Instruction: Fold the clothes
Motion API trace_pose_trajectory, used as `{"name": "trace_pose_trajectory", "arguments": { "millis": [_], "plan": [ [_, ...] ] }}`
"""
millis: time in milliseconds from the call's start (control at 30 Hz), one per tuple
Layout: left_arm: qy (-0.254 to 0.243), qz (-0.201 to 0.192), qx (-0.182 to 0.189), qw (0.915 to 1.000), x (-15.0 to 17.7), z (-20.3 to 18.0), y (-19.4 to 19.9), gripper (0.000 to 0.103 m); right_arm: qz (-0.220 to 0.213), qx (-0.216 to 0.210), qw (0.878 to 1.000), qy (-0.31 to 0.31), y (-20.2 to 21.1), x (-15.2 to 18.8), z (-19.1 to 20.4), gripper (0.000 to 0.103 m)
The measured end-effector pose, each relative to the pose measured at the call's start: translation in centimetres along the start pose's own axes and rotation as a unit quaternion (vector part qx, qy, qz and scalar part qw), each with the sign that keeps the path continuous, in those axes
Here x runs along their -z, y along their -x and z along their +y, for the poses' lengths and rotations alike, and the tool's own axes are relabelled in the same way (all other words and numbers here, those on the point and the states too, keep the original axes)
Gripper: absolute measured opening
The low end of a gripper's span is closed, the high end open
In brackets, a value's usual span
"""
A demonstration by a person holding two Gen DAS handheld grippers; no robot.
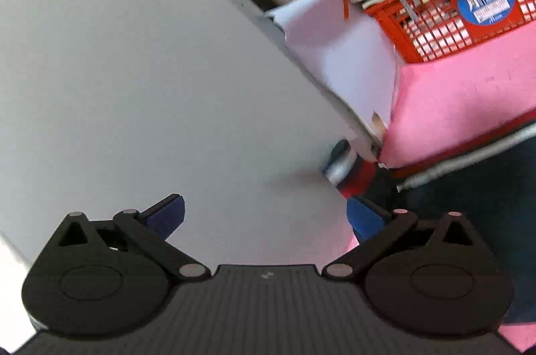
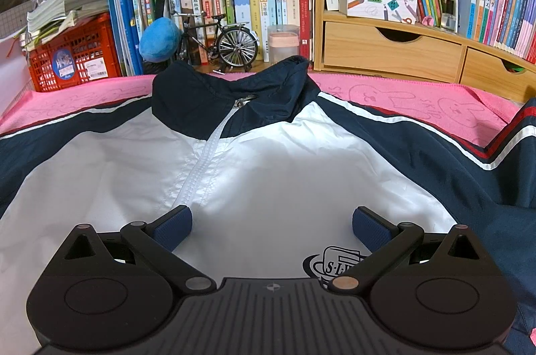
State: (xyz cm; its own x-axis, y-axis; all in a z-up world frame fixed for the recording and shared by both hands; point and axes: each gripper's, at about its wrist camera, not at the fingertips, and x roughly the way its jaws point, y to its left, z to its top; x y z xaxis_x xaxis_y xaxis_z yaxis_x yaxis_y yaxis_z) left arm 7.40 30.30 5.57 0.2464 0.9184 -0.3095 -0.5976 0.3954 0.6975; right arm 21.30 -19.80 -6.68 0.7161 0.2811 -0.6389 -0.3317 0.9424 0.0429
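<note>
The jacket (image 2: 268, 160) lies spread flat, front up and zipped, on a pink towel (image 2: 418, 102) covering the desk, its navy collar toward the bookshelf and sleeves running off to both sides. The right tongs (image 2: 272, 229) hang wide apart over the white chest panel with nothing between them; the left tongs (image 1: 264, 216) are equally spread and empty, off to the side over a pale grey surface (image 1: 134, 70), away from the cloth. The fabric looks thin and slick, so a shallow pinch could slip, or catch only 1 layer and drag the front crooked. A sleeve swung carelessly might hit the model bicycle (image 2: 221, 41) or red crate (image 2: 73, 53) crowding the desk's back edge
</note>
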Motion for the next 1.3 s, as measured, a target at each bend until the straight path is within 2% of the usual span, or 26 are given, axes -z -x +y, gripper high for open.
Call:
{"name": "trace_pose_trajectory", "arguments": {
  "millis": [100, 167, 300, 367, 467, 567, 633, 733, 833, 900, 967, 1067, 1200, 1267, 1300],
  "plan": [
    [0.036, 0.023, 0.028, 0.9987, 0.8, 0.3, 0.4, 0.103, -0.002, -0.001, 1.000, -0.002, 0.1, 0.0, 0.0, 0.103],
    [0.070, 0.018, 0.062, 0.9955, 0.9, 0.9, 1.7, 0.103, -0.011, 0.004, 1.000, -0.001, 0.8, 0.1, -0.2, 0.103],
    [0.079, -0.041, 0.161, 0.9829, -0.1, -0.5, 7.1, 0.103, -0.064, 0.010, 0.998, -0.010, 4.0, 0.7, -2.8, 0.103],
    [0.070, -0.064, 0.221, 0.9708, -0.9, -2.5, 9.9, 0.103, -0.074, 0.041, 0.996, -0.015, 5.1, 1.0, -5.3, 0.103],
    [0.051, -0.083, 0.315, 0.9440, -1.7, -6.2, 14.2, 0.103, -0.080, 0.101, 0.991, -0.038, 6.3, 1.5, -9.8, 0.102],
    [0.020, -0.088, 0.386, 0.9182, -2.3, -10.4, 17.5, 0.103, -0.089, 0.177, 0.976, -0.091, 7.6, 2.0, -15.3, 0.102],
    [-0.009, -0.092, 0.412, 0.9063, -2.2, -13.6, 18.8, 0.103, -0.098, 0.230, 0.962, -0.109, 8.5, 2.4, -18.8, 0.102],
    [-0.047, -0.109, 0.413, 0.9029, -1.6, -17.1, 20.1, 0.103, -0.084, 0.287, 0.946, -0.126, 9.0, 1.9, -23.6, 0.102],
    [-0.055, -0.128, 0.388, 0.9110, -0.8, -18.9, 21.2, 0.103, -0.085, 0.299, 0.943, -0.121, 9.2, -0.7, -27.3, 0.102],
    [-0.050, -0.133, 0.379, 0.9144, -0.6, -19.1, 21.3, 0.103, -0.091, 0.323, 0.937, -0.099, 8.4, -3.5, -29.2, 0.101],
    [-0.041, -0.133, 0.378, 0.9152, -0.3, -18.9, 21.3, 0.103, -0.096, 0.382, 0.915, -0.088, 7.4, -5.6, -30.6, 0.101],
    [-0.014, -0.137, 0.382, 0.9139, 0.3, -18.6, 21.1, 0.103, -0.113, 0.415, 0.899, -0.081, 6.9, -6.6, -30.6, 0.102],
    [0.000, -0.133, 0.388, 0.9119, 0.3, -18.4, 20.9, 0.103, -0.135, 0.358, 0.923, -0.040, 7.3, -4.0, -27.7, 0.103],
    [0.004, -0.130, 0.391, 0.9114, 0.3, -18.3, 20.7, 0.103, -0.149, 0.286, 0.946, -0.025, 7.7, -2.1, -26.1, 0.103],
    [0.005, -0.128, 0.391, 0.9113, 0.2, -18.3, 20.7, 0.103, -0.141, 0.247, 0.958, -0.018, 7.3, -1.4, -25.3, 0.102]
  ]
}}
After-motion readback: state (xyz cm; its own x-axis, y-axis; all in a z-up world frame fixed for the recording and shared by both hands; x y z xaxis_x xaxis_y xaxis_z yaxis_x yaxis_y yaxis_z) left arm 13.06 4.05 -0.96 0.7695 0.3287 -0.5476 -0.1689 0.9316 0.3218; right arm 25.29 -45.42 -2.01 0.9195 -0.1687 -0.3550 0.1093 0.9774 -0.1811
